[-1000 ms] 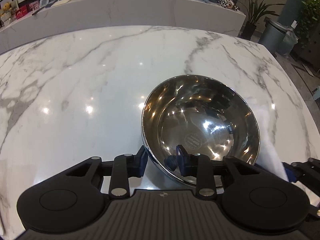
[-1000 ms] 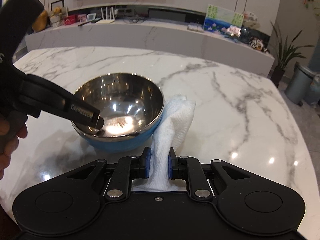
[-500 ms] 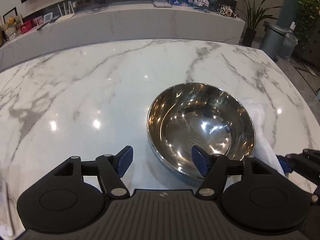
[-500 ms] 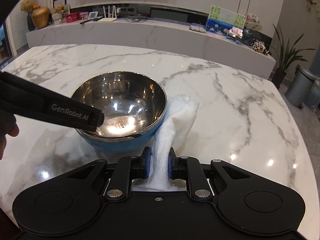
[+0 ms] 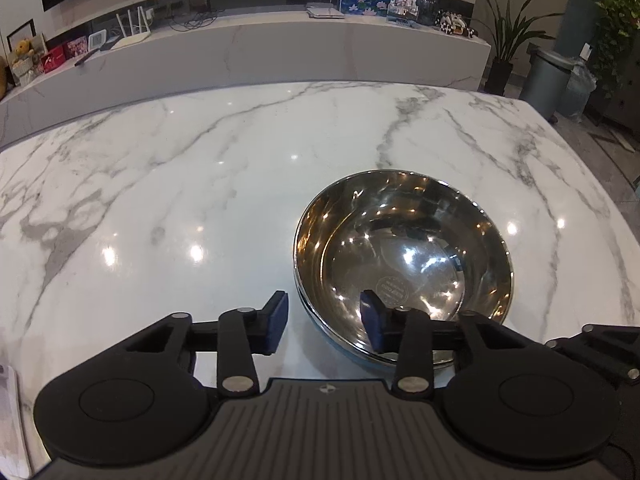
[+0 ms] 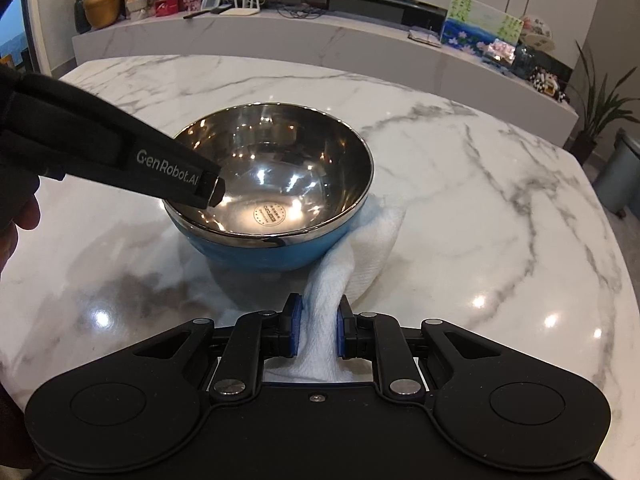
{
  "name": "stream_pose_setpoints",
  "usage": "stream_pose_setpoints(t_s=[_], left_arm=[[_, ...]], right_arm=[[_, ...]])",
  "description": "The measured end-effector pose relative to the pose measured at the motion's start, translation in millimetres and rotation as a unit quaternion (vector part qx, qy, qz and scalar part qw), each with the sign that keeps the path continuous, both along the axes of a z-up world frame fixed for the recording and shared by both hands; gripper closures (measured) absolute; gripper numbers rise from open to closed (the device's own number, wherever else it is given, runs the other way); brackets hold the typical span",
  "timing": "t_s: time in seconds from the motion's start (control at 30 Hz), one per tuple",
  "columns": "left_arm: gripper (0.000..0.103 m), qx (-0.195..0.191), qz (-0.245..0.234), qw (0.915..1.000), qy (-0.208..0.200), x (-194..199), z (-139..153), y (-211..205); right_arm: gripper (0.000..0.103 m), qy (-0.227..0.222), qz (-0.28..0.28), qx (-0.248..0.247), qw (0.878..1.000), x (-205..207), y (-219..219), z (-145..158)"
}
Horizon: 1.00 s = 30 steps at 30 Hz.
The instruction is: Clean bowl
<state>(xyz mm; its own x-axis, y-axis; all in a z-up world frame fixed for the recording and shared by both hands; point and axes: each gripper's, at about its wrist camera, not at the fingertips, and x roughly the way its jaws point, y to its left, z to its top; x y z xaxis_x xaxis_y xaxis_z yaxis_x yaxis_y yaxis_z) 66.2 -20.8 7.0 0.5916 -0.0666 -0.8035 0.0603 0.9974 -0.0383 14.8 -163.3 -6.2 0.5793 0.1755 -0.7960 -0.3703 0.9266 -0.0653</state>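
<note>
A steel bowl (image 5: 404,256) with a blue outer shell (image 6: 272,250) stands on the white marble table (image 5: 180,184). My left gripper (image 5: 324,322) is open, its fingers straddling the bowl's near rim: one pad outside at the left, one inside the bowl. In the right wrist view the left gripper's body (image 6: 120,160) reaches over the bowl's left rim. My right gripper (image 6: 316,330) is shut on a white cloth (image 6: 360,248), which lies on the table against the bowl's right side.
The marble table's far edge (image 6: 280,64) faces a long counter with routers, boxes and pictures (image 6: 480,32). A bin (image 5: 548,80) and plants stand on the floor at the right. A white edge (image 5: 12,420) shows at the far left.
My left gripper let go of the bowl's rim, opened wide, then narrowed a little around the rim. The right gripper moved slightly nearer the bowl, still holding the cloth.
</note>
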Motion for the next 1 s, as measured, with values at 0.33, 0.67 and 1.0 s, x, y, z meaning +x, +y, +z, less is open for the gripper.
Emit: stream_pose_setpoints(t_s=[0.33,0.67,1.0], left_arm=[[0.053,-0.013,0.017,0.9998,-0.004,3,3,4],[0.059,-0.038,0.019,0.9989,0.020,-4,6,17],[0.061,-0.016,0.001,0.9998,0.008,-1,3,7]], right_arm=[[0.088,-0.070,-0.030,0.001,0.997,-5,-11,19],[0.088,-0.051,0.008,-0.007,0.999,-7,-2,15],[0.088,-0.005,0.064,-0.008,0.998,-12,15,3]])
